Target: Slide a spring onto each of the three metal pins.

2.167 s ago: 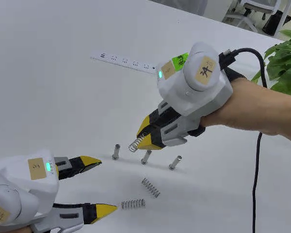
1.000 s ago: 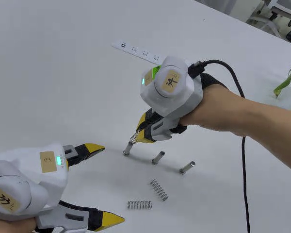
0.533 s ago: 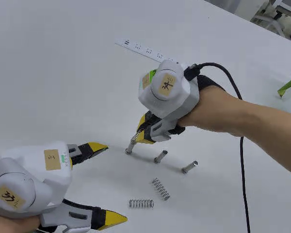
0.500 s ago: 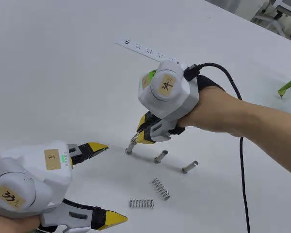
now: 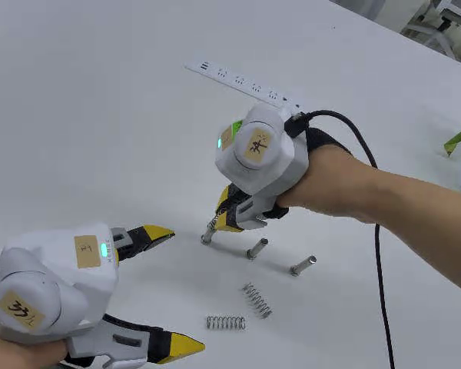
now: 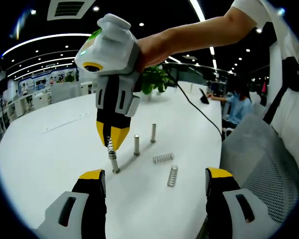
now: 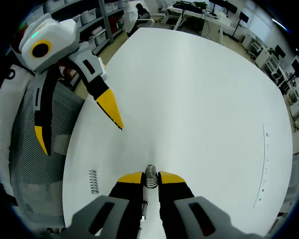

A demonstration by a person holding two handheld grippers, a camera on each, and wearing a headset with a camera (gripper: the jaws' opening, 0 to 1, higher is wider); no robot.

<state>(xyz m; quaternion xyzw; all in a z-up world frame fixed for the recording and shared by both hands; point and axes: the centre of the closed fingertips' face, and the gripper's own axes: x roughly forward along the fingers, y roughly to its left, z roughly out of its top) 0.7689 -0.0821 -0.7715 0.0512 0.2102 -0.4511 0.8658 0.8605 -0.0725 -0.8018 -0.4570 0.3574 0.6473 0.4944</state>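
3 shiny metal pins [image 5: 256, 248], bright wire springs [image 5: 226, 322] — smooth matt white tabletop [image 5: 100, 115]

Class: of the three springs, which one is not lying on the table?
The spring pinched in the right gripper, held at the pin that is leftmost in the head view. The other two springs lie flat on the table.

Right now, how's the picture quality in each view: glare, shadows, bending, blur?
Head view: evenly lit and sharp, with soft shadows beside the pins on the white table. Left gripper view: strong fisheye bending, bright ceiling lights against a dark ceiling. Right gripper view: the table's edge bows, yet the spring between the jaws is readable.
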